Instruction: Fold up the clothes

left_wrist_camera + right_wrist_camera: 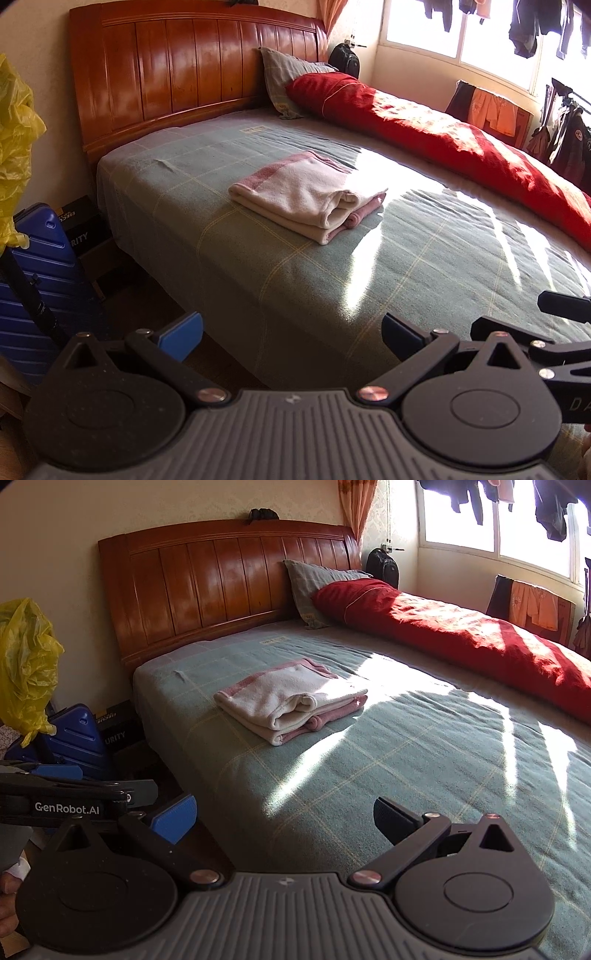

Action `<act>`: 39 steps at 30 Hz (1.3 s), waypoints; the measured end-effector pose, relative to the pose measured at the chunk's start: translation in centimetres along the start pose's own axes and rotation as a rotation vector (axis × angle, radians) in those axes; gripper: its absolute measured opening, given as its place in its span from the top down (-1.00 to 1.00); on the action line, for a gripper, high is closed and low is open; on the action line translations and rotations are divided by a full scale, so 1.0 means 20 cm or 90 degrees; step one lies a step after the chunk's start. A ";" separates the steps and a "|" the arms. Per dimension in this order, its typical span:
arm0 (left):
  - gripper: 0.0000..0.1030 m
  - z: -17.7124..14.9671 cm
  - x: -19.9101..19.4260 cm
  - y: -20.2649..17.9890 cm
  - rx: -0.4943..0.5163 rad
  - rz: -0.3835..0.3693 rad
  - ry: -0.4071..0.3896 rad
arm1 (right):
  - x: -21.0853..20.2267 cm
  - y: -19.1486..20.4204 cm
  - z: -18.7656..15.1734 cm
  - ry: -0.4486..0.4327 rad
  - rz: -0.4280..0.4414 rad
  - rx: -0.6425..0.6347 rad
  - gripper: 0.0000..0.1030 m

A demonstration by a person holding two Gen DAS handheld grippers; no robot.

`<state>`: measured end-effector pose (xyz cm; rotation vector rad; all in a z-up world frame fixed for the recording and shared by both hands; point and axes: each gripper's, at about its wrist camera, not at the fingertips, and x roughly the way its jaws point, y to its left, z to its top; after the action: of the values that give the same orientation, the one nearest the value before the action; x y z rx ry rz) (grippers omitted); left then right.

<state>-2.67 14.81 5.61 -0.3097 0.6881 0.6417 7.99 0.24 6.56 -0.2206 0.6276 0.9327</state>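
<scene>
A folded cream and pink garment (310,195) (291,698) lies flat on the green checked bedspread (258,266) (369,746), in several layers with its rolled edge facing me. My left gripper (291,338) hangs open over the bed's near corner, well short of the garment, with nothing between its blue pads. My right gripper (284,818) is open too, at the same near edge, holding nothing. In the right wrist view the left gripper's body (74,801) shows at the left. The right gripper's arm (535,339) shows at the right of the left wrist view.
A red quilt (443,129) (461,635) runs along the far side of the bed, with a grey pillow (288,77) against the wooden headboard (184,74). A blue suitcase (33,288), a black box and a yellow plastic bag (14,147) stand on the floor at the left.
</scene>
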 end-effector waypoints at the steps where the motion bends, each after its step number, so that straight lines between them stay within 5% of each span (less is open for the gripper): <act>1: -0.99 0.00 0.00 0.00 0.004 0.006 0.000 | 0.00 0.00 0.00 0.002 -0.002 -0.001 -1.00; 39: -0.99 -0.01 -0.03 -0.05 0.026 0.032 0.006 | 0.05 -0.03 -0.02 0.035 -0.031 0.018 -1.00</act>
<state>-2.46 13.64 6.02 -0.2579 0.7192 0.6729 8.78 0.46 5.60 -0.2364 0.6831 0.8726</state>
